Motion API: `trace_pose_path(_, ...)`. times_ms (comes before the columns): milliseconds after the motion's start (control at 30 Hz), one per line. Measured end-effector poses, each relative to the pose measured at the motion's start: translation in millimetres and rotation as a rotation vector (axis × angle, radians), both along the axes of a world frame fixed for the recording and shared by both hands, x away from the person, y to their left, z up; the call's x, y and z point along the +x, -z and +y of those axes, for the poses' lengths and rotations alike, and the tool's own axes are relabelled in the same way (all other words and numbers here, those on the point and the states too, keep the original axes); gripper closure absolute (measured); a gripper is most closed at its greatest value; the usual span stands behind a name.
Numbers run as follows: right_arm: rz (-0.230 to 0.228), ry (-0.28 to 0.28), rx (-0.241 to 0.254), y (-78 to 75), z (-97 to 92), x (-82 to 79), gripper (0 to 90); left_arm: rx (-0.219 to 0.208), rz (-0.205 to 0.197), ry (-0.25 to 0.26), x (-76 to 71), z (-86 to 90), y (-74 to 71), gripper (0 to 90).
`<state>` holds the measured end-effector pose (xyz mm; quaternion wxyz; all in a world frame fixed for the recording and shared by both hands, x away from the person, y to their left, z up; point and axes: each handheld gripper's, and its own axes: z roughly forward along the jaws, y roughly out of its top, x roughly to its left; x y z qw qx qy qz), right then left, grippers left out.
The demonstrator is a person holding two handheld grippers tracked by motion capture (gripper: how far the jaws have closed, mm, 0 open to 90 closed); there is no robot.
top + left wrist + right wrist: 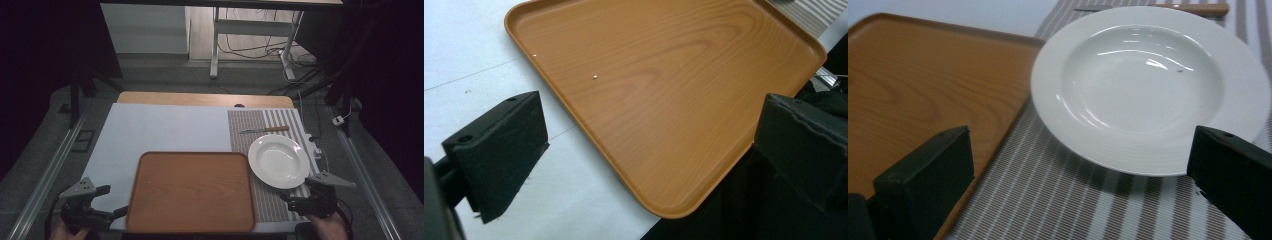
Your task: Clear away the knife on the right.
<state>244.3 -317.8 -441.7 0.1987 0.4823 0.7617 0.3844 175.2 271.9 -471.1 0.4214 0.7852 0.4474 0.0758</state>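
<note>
Dim room; on the surface my left gripper and right gripper sit wide open, empty, flanking tray; plate lies nearest the right gripper, ready to grasp.

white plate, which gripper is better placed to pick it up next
Right. The right gripper sits open just below the white plate on the striped mat, its jaws already facing the rim. The left gripper, also open, is across the wooden tray, so it would probably have to reach over it.
</note>
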Motion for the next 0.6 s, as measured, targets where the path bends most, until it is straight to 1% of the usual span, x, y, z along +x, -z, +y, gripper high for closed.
trace_pose_path(67, 0.007, 0.011, -0.013, 0.6, -1.5, 2.0, 0.0, -0.006, 0.001, 0.001, 0.1, 1.4, 0.0, 0.8)
trace_pose_path(200, 0.029, 0.017, -0.009, 1.4, -4.1, 4.3, 0.0, -0.006, 0.002, 0.004, 0.8, 1.0, 0.1, 1.0)
trace_pose_path(333, 0.05, 0.009, 0.0, 2.0, -4.7, 5.6, 0.0, 0.0, 0.001, 0.007, 1.4, 0.2, 0.3, 1.1)
trace_pose_path(467, 0.068, -0.003, -0.014, 3.0, -3.2, 7.1, 0.0, 0.004, 0.004, 0.01, 1.7, -0.3, 0.3, 1.3)
trace_pose_path(600, 0.075, -0.014, -0.023, 3.5, -1.8, 7.8, 0.0, 0.003, 0.007, 0.009, 1.9, -0.4, 0.4, 1.3)
